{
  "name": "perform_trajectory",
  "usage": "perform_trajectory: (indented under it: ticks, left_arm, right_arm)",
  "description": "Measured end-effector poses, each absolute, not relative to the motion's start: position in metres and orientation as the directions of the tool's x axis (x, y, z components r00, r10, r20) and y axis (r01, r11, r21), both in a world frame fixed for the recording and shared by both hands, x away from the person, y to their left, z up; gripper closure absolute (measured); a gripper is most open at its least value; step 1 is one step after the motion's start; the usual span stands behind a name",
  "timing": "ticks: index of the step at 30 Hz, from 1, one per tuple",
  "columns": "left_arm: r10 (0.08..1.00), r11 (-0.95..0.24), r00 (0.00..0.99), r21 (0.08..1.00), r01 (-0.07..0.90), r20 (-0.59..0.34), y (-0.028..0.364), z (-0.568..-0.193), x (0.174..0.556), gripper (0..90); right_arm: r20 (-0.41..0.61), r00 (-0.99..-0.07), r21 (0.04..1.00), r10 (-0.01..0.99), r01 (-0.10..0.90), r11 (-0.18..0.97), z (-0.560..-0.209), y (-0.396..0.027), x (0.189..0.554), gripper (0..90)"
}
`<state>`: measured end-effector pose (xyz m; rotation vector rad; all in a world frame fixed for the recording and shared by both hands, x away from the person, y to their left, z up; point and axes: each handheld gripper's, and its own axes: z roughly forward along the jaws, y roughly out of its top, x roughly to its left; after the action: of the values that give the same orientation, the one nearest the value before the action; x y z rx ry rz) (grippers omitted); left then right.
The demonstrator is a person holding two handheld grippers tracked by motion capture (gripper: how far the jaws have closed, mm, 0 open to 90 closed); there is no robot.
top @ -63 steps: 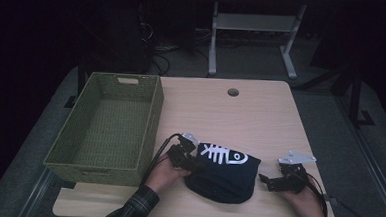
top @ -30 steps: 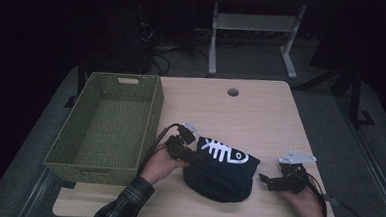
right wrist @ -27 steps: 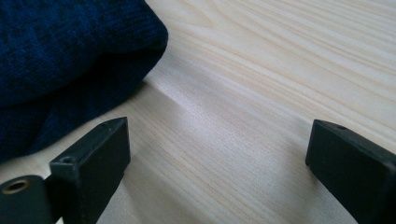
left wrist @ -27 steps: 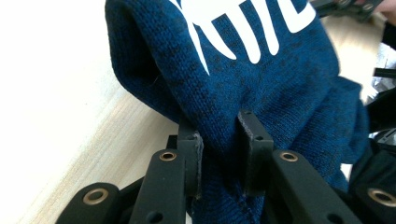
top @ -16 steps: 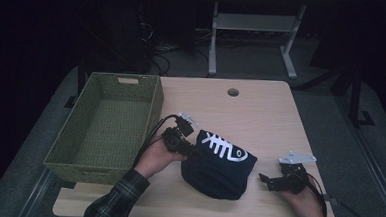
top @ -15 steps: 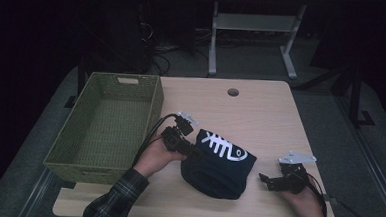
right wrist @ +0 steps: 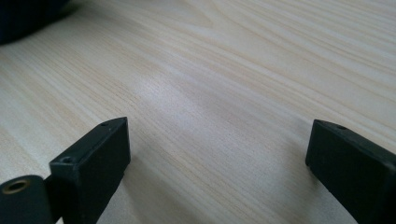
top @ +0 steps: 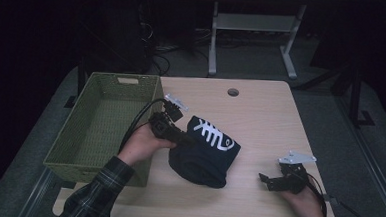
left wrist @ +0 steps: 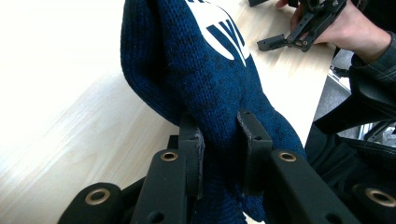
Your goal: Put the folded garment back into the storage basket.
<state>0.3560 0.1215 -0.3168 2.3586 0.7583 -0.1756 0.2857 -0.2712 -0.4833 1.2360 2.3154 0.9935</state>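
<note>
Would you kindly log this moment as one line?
left gripper: shut on hat | right gripper: open, on table | basket: empty

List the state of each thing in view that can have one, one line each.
Left gripper: shut on the sweater.
Right gripper: open, nothing between its jaws, low over the table.
Sweater: folded, one edge pinched and lifted, the rest on the table.
Basket: upright, empty.

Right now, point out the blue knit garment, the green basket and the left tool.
blue knit garment (top: 206, 157), high view, on its dark knit body below the white print.
green basket (top: 154, 94), high view, on its right rim.
left tool (left wrist: 219, 140), left gripper view, midway between the tips clamped on the knit.
</note>
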Motion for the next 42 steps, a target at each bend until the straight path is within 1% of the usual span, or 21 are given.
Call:
perform_trajectory:
  ticks: [9, 18, 24, 30, 42]
  left_arm:
    - [0.477, -0.603, 0.821, 0.564, 0.565, -0.313, 0.137, -0.293, 0.354, 75.0]
    - [0.47, -0.616, 0.829, 0.561, 0.554, -0.302, 0.147, -0.275, 0.356, 75.0]
    - [0.489, -0.6, 0.821, 0.57, 0.561, -0.295, 0.157, -0.257, 0.355, 74.9]
    - [0.502, -0.582, 0.815, 0.584, 0.565, -0.289, 0.171, -0.241, 0.354, 74.9]
    - [0.546, -0.531, 0.787, 0.608, 0.59, -0.287, 0.213, -0.214, 0.351, 74.9]
  right_arm:
    - [0.033, -0.567, 0.713, 0.823, 0.591, 0.378, -0.483, -0.271, 0.286, 6.1]
    - [0.033, -0.566, 0.712, 0.823, 0.591, 0.378, -0.483, -0.271, 0.286, 6.1]
    - [0.033, -0.566, 0.712, 0.823, 0.591, 0.378, -0.483, -0.271, 0.286, 6.1]
    - [0.035, -0.563, 0.713, 0.826, 0.593, 0.375, -0.483, -0.271, 0.286, 6.1]
    - [0.033, -0.553, 0.711, 0.832, 0.599, 0.369, -0.483, -0.271, 0.286, 6.2]
